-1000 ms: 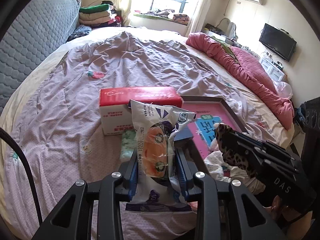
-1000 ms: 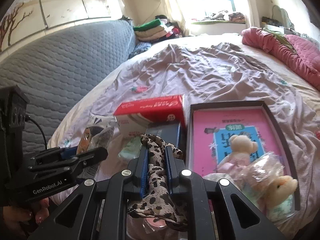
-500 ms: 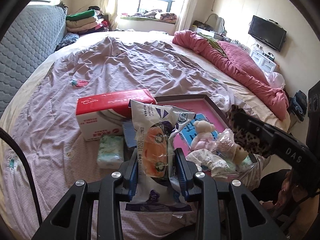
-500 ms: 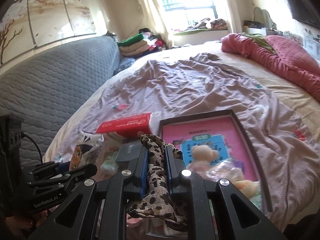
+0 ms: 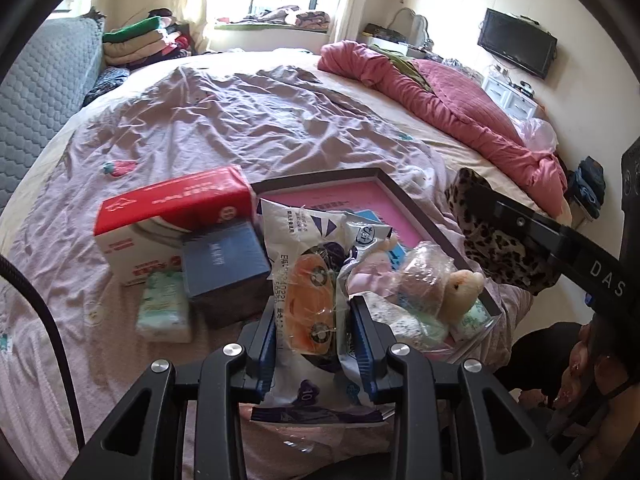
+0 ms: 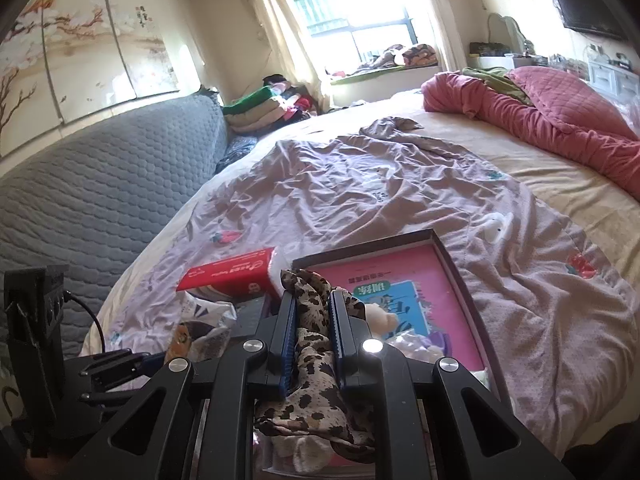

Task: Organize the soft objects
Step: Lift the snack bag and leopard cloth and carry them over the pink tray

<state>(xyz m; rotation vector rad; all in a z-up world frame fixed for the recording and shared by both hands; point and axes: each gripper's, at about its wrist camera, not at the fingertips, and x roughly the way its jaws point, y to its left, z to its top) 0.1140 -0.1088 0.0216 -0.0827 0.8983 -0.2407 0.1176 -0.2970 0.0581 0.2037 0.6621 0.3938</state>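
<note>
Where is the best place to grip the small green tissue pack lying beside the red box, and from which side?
Grip the tissue pack across its two long sides, coming from above. It lies flat on the bedsheet; the red box and blue box crowd its far and right sides.

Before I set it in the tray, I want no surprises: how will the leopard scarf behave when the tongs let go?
The scarf looks thin and limp: it bunches between the right tongs and droops below them, so it will likely collapse in a heap. It seems light and probably won't roll. A fold may snag on the pads.
</note>
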